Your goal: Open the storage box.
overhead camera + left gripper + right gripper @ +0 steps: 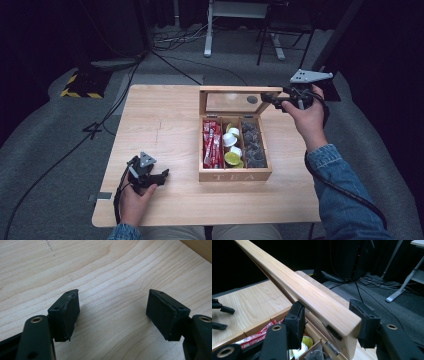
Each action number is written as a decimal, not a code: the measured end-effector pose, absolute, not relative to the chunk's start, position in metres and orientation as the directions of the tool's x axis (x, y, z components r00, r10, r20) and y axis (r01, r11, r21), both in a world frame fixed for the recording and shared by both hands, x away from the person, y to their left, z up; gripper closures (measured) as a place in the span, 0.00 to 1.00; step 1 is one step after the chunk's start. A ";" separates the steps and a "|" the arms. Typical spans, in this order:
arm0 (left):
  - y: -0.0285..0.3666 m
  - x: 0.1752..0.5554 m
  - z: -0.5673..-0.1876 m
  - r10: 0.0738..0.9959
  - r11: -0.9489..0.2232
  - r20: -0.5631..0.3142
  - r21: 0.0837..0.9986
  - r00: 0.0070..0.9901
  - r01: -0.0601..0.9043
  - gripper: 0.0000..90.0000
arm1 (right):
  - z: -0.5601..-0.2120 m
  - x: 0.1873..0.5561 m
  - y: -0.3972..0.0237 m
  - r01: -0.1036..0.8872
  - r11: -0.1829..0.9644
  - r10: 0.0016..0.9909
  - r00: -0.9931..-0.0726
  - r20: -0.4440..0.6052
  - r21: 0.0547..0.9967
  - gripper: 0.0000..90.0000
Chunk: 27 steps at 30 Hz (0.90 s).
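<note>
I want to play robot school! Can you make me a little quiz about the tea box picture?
1. True or false: the tea box has its lid up.
2. What colour are the packets in the box's left compartment?
3. Which gripper has the lid's edge between its jaws: A) left gripper, B) right gripper?

Key: 1 true. 2 red. 3 B; the left one rests on the table, jaws open with nothing in them.

The left gripper [161,176] sits low at the near left, held in the left hand [134,196], jaws wide apart with nothing between them. The right gripper [268,98] is raised at the far right on an outstretched forearm, jaws partly closed around a wooden edge.
</note>
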<state>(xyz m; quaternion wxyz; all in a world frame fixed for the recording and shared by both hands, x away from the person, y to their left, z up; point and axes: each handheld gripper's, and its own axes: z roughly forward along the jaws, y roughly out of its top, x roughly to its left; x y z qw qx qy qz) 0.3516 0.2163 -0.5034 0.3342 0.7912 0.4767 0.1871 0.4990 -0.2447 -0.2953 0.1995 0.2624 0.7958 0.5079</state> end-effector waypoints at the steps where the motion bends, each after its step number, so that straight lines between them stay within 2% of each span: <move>1: 0.216 0.352 -0.503 0.880 -0.321 -0.023 0.707 0.474 0.630 0.30 | -0.295 0.500 -0.244 0.215 0.343 0.622 -0.781 -0.050 0.914 0.53; 17: 0.216 0.353 -0.504 0.888 -0.311 -0.024 0.704 0.459 0.638 0.28 | -0.290 0.533 -0.242 0.279 0.250 0.660 -0.750 0.048 0.927 0.49; 23: 0.216 0.354 -0.504 0.889 -0.309 -0.024 0.705 0.457 0.638 0.27 | -0.289 0.547 -0.234 0.274 0.286 0.679 -0.734 0.008 0.918 0.47; 27: 0.216 0.354 -0.504 0.889 -0.309 -0.024 0.705 0.457 0.638 0.27 | -0.291 0.554 -0.233 0.287 0.258 0.697 -0.716 0.028 0.922 0.45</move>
